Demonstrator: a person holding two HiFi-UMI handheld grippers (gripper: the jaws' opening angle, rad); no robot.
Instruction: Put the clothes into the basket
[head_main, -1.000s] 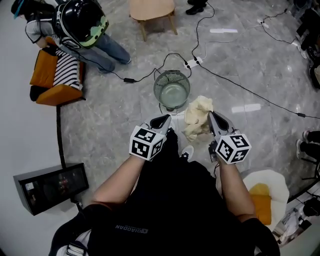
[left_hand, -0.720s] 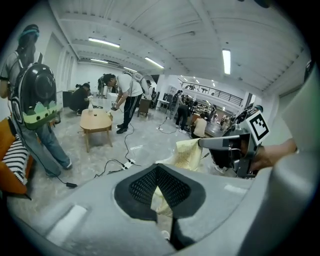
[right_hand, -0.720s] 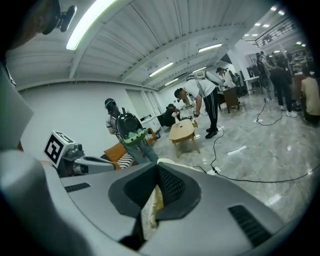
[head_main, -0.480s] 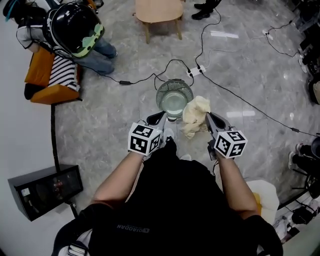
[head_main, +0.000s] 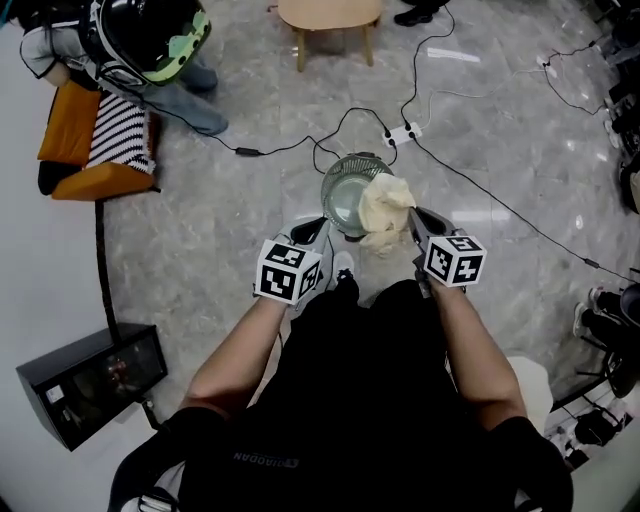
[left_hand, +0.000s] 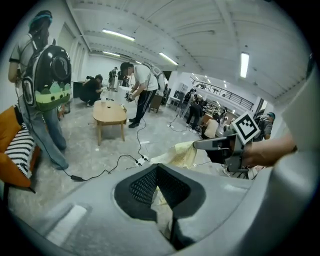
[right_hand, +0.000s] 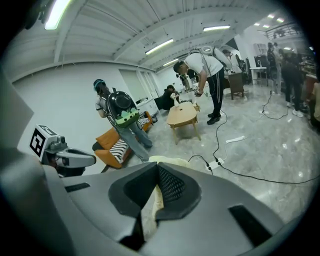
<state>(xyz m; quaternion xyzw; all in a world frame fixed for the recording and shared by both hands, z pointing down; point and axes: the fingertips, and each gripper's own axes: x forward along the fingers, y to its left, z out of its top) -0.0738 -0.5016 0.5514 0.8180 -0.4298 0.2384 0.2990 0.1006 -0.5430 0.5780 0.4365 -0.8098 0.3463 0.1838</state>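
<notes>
Over the far-right rim of the basket (head_main: 328, 186), the cream cloth (head_main: 385, 208) hangs bunched. My right gripper (head_main: 415, 222) is clamped on a fold, so the cloth drapes free, ready to drop in, I'd say. The basket sits on the floor just ahead of me. My left gripper (head_main: 312, 230) is beside it, jaws together, apparently not on the cloth.

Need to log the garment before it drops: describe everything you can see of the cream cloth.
The cream cloth is soft, crumpled, pale yellow-white fabric, bunched in folds. It hangs off the floor, pinched by the fingers of the right gripper. Cream fabric also sits between the closed fingers of the left gripper. In the head view it overlaps the right rim of the round basket; contact cannot be told.
</notes>
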